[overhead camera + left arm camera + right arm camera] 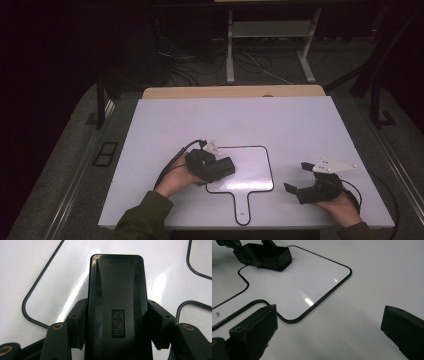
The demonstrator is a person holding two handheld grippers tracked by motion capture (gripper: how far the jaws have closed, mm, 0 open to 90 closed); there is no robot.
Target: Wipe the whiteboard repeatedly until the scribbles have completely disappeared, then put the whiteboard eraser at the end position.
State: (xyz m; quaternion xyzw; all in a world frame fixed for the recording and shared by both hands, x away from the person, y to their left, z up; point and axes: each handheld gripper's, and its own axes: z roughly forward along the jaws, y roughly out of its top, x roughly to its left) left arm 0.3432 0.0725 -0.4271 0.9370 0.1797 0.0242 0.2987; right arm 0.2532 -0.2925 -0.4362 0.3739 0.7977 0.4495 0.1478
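While the left gripper (223, 167) has its fingers clamped on a black eraser block (116, 302) resting over the paddle-shaped whiteboard (252, 172), that board lies near the tabletop's (165, 125) front edge. The right gripper (299, 177), fingers wide apart and empty, hovers just right of the board's black border, with bare white surface stretching toward the far and side edges.

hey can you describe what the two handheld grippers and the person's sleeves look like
Both grippers are black, each with two blocky jaws. The left gripper and right gripper each carry a pale grey three-cornered plate dotted with small holes and trail a black cable. Brass-coloured fasteners sit at the jaw joints in the left gripper view. The sleeves are dark olive green.
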